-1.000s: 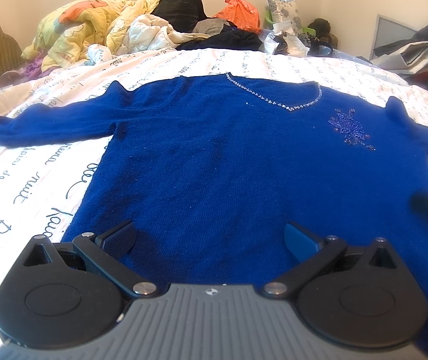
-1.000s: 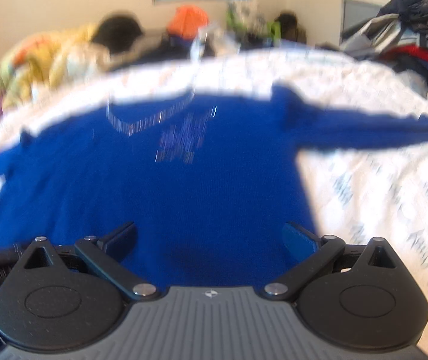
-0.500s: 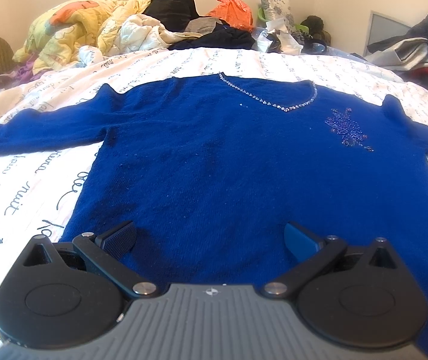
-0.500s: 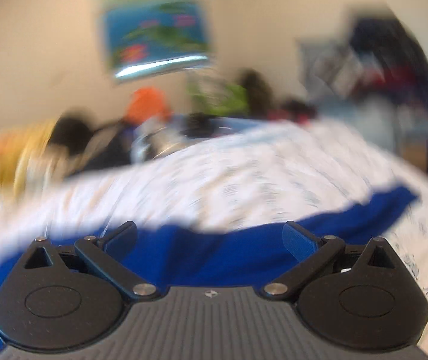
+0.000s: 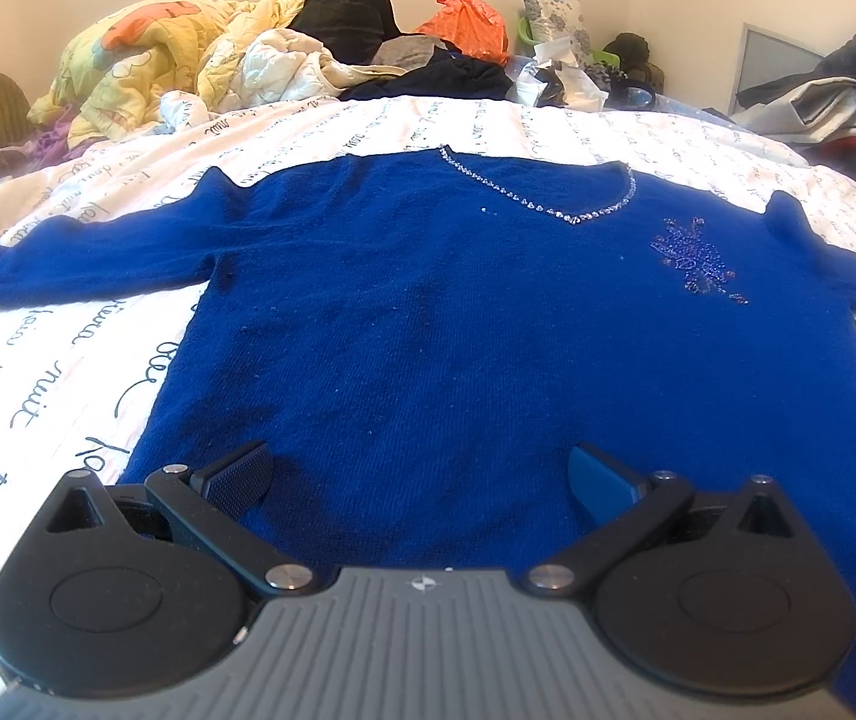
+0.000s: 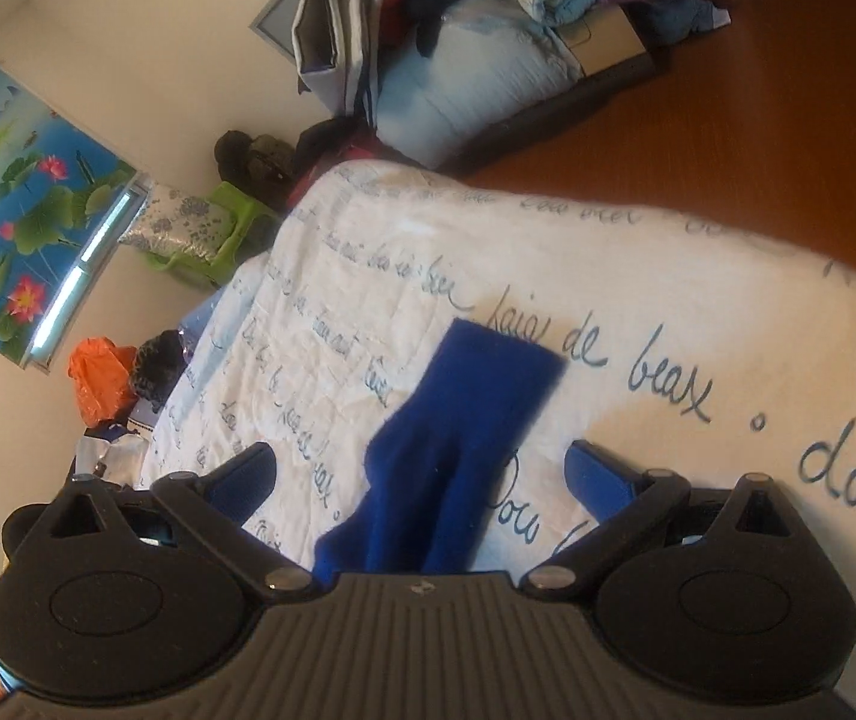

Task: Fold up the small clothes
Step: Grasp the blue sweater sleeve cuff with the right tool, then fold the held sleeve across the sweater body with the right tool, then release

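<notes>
A royal blue knit sweater [image 5: 457,324] lies flat, front up, on a white bedspread with script writing [image 5: 44,372]. It has a rhinestone V-neck [image 5: 547,210] and a beaded flower [image 5: 697,258]; both sleeves are spread outward. My left gripper [image 5: 422,474] is open and empty, low over the sweater's hem. My right gripper [image 6: 422,474] is open, tilted, above the sweater's right sleeve end [image 6: 469,408], which lies between the fingers without being pinched.
Crumpled bedding and clothes [image 5: 188,60] are heaped at the head of the bed. More clothes [image 6: 457,30] are piled beside the bed's right side. Brown floor [image 6: 757,90] lies past the bed edge.
My right gripper has swung from the sweater's body out to the right sleeve end and rolled sideways. My left gripper has stayed over the hem, shifting slightly.
</notes>
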The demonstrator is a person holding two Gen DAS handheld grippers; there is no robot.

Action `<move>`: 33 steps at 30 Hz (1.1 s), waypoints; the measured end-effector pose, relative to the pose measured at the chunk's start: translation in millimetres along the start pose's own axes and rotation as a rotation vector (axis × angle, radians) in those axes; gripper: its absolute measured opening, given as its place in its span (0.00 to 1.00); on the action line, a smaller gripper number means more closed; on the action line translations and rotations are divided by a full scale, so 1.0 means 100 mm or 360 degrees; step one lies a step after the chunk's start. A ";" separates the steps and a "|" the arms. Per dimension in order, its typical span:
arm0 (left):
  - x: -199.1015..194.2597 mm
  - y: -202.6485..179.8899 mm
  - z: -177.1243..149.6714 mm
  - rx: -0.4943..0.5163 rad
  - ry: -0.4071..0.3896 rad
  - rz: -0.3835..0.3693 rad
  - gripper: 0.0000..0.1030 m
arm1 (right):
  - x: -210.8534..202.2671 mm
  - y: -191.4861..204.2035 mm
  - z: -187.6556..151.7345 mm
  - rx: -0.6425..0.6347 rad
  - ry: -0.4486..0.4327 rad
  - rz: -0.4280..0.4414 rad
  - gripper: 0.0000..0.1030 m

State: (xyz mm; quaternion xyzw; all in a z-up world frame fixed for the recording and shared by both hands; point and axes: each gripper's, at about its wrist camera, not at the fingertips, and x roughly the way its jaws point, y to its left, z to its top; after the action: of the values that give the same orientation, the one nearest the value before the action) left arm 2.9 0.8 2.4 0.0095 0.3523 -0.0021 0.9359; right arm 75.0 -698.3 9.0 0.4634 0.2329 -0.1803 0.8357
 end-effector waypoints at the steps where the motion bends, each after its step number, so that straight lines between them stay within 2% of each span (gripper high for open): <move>1: 0.00 0.00 0.00 -0.0001 -0.0001 0.0000 1.00 | 0.01 0.01 -0.01 -0.0024 -0.0018 0.0001 0.94; 5: 0.00 0.00 0.00 -0.0001 -0.0001 0.0000 1.00 | -0.01 0.03 -0.05 -0.0109 -0.0110 -0.0023 0.72; 7: 0.00 0.00 0.00 -0.0001 -0.0001 0.0000 1.00 | 0.02 0.01 -0.03 -0.0098 -0.0132 -0.0043 0.55; 9: 0.00 0.00 0.00 0.0000 0.0000 -0.0001 1.00 | 0.04 -0.02 0.00 -0.0073 -0.0142 -0.0060 0.46; 12: 0.00 0.00 0.00 -0.0001 0.0000 -0.0001 1.00 | 0.12 -0.02 0.03 -0.0072 -0.0130 -0.0129 0.13; 13: 0.00 0.00 0.00 0.0000 0.0000 -0.0001 1.00 | 0.13 -0.02 0.04 -0.0072 -0.0128 -0.0143 0.06; 17: 0.00 0.00 0.00 -0.0001 -0.0001 -0.0001 1.00 | 0.01 0.07 -0.03 -0.0084 -0.0215 -0.0146 0.05; 20: 0.00 0.00 0.00 -0.0002 0.0000 0.0000 1.00 | -0.20 0.51 -0.27 -0.0318 -0.0254 -0.0049 0.05; 23: 0.00 0.00 0.00 -0.0003 0.0000 0.0000 1.00 | -0.46 1.18 -0.82 -0.0566 -0.0176 0.0263 0.05; 26: 0.00 -0.01 0.00 -0.0004 0.0000 0.0006 1.00 | -0.58 1.87 -1.65 -0.0714 0.0073 0.0650 0.05; 29: -0.01 -0.01 0.00 -0.0004 0.0000 0.0007 1.00 | -0.54 2.47 -2.56 -0.0813 0.0385 0.0945 0.07; 30: -0.01 -0.01 0.00 -0.0003 0.0000 0.0008 1.00 | -0.50 2.64 -2.85 -0.0879 0.0491 0.1009 0.16; 31: -0.01 0.00 0.00 -0.0002 0.0000 0.0005 1.00 | -0.45 2.76 -3.13 -0.0947 0.0567 0.1036 0.35; 33: -0.01 0.02 0.01 0.0012 0.0009 -0.0013 1.00 | -0.39 2.84 -3.50 -0.1013 0.0633 0.0936 0.61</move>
State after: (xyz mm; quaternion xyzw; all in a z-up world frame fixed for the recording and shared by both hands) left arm 2.7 3.1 4.3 0.0116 0.3549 -0.0073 0.9348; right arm 111.9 -250.4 65.4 0.2562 0.2911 0.2364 0.8909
